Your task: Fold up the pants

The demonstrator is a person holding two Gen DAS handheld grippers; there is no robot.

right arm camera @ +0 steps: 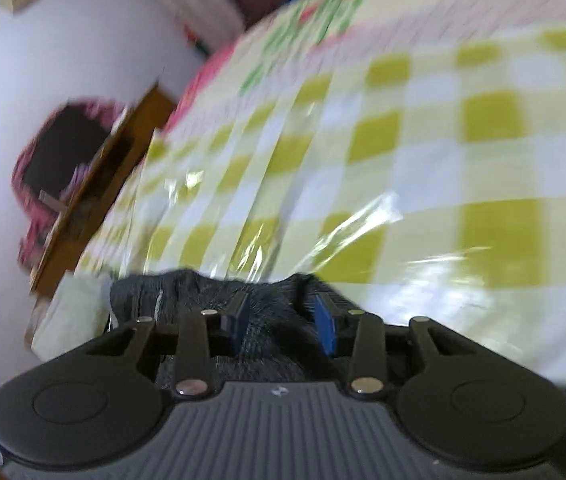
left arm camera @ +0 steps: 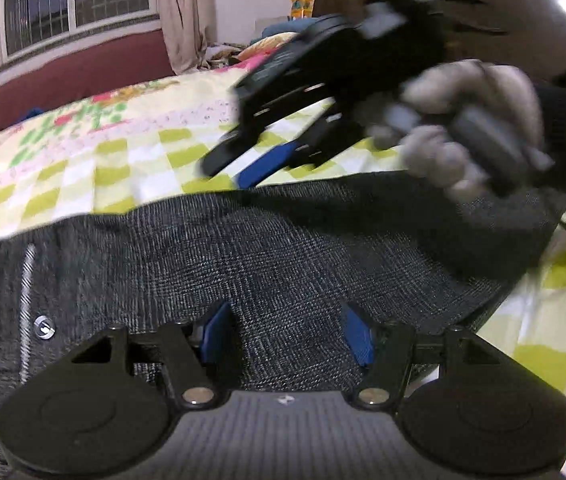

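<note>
- The dark grey woven pants (left arm camera: 267,248) are lying across a bed covered with a glossy yellow-green and white checked cloth (left arm camera: 131,168); the snap button (left arm camera: 44,327) and stitched fly place the waist end at the left of the left wrist view.
- The left gripper (left arm camera: 289,332) is sitting low over the pants, blue-padded fingers (left arm camera: 357,338) spread with fabric between them but not pinched. Judgement: positioned to pin or take the cloth for a fold.
- The right gripper (left arm camera: 239,164), held by a grey-gloved hand (left arm camera: 479,120), is hovering just above the pants' far edge, motion-blurred, fingers apart.
- In the right wrist view the same gripper's fingers are straddling a bunched dark fabric edge (right arm camera: 275,300); the gap is wide, so no grip.
- Judgement: fold barely begun; the slick cover may let the pants slide.
</note>
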